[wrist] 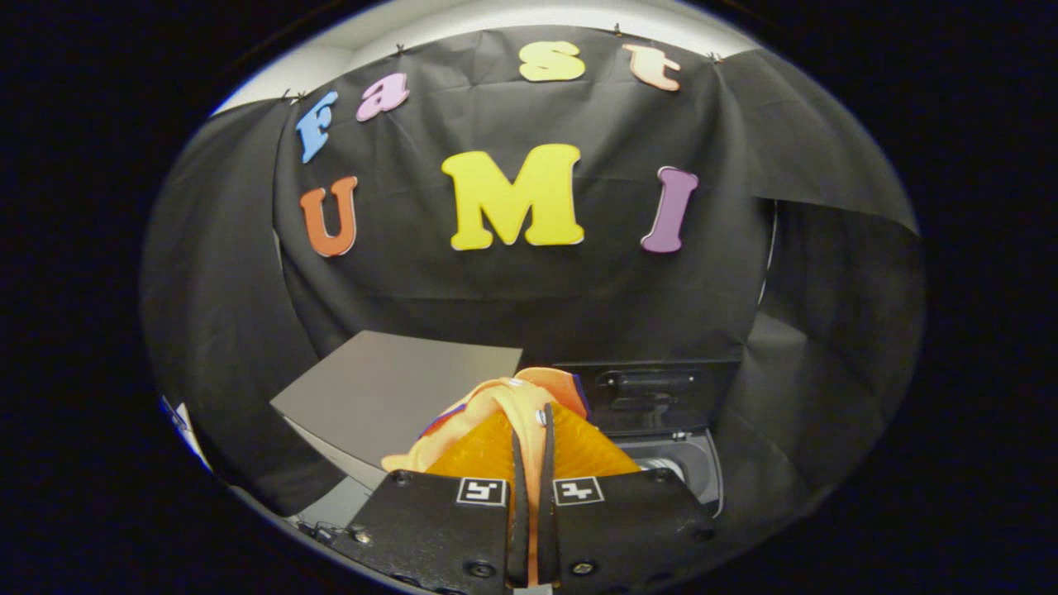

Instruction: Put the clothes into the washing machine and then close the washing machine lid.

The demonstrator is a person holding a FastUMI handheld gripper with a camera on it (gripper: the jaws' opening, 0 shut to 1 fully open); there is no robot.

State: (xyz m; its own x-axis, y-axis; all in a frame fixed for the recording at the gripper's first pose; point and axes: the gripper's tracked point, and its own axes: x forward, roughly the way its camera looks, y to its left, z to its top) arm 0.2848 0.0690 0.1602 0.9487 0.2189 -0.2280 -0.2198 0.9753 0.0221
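Note:
My gripper (531, 420) is shut on an orange garment (496, 405) with a blue and purple trim; both fingers (519, 463) pinch a fold of its cloth, and the rest bunches up just ahead of them. Beyond the cloth, to the right, is the washing machine (702, 479) with its dark lid (653, 395) raised upright at the back. A sliver of the drum opening (661, 467) shows right of the fingers. The garment hangs above and left of that opening.
A grey flat-topped box or panel (388, 388) lies to the left of the garment. Black cloth walls close the booth behind and on both sides.

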